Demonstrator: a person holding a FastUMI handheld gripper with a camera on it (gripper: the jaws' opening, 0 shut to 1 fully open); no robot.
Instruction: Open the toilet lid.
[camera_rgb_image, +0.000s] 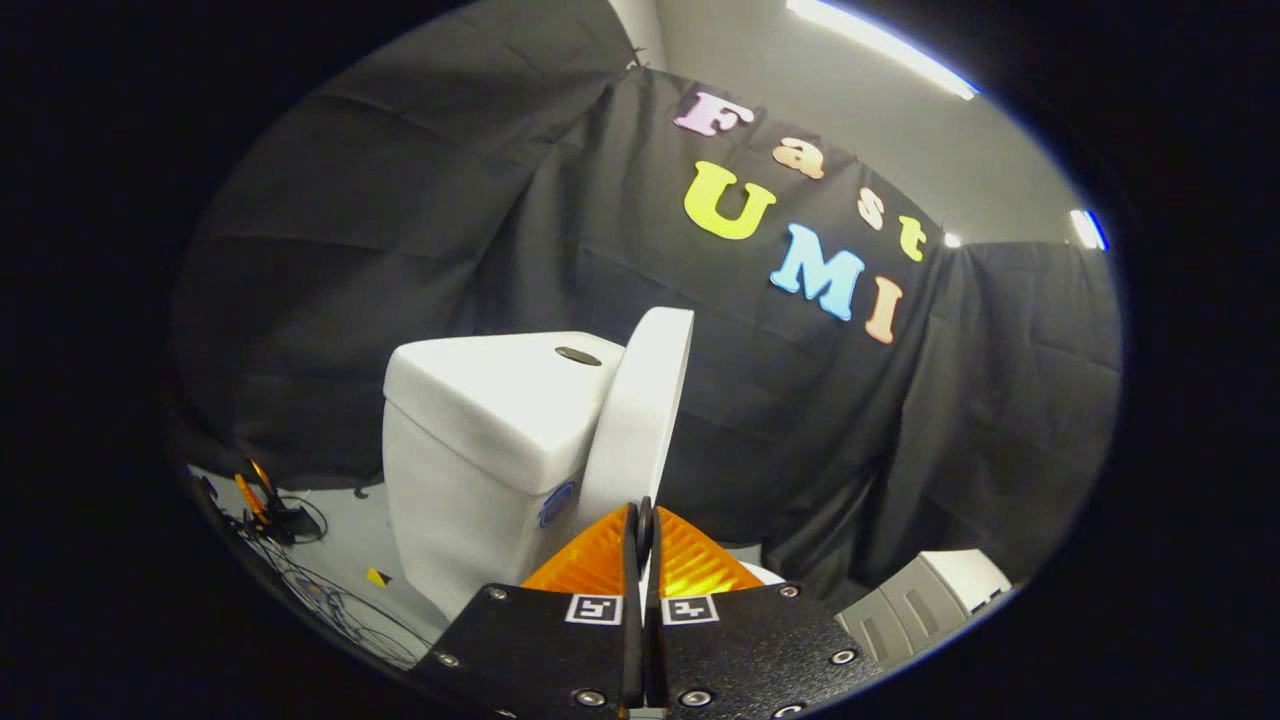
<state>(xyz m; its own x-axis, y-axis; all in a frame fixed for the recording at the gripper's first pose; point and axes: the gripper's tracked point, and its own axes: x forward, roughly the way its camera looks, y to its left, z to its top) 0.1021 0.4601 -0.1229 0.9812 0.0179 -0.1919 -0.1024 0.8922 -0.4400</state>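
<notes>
Black cloth walls on all sides, grey ceiling with strip lights (880, 45) above. Pale floor (345, 545) down to the left, strewn with thin cables (330, 600) and an orange-handled tool (255, 495). A grey ribbed box (925, 600) low to the right, near the cloth.

Gripper (644, 515) held low and tipped upward, pointed at the toilet from close in. Fingers (600, 555) drawn together, tips all but meeting, only a thin dark slit left between them. Tips just at the lower edge of the lid; possibly a sliver of that edge pinched in the slit, though too close and too hidden to say for sure.

Toilet lid (645, 400) stood up on edge, raised nearly upright, leaning back toward the tank (480, 440). Tank just left of the lid, round flush button (577, 355) on its top, a small blue mark (555, 503) on its side near the lid's foot. A bit of white rim (768, 573) glimpsed beside the right finger.
</notes>
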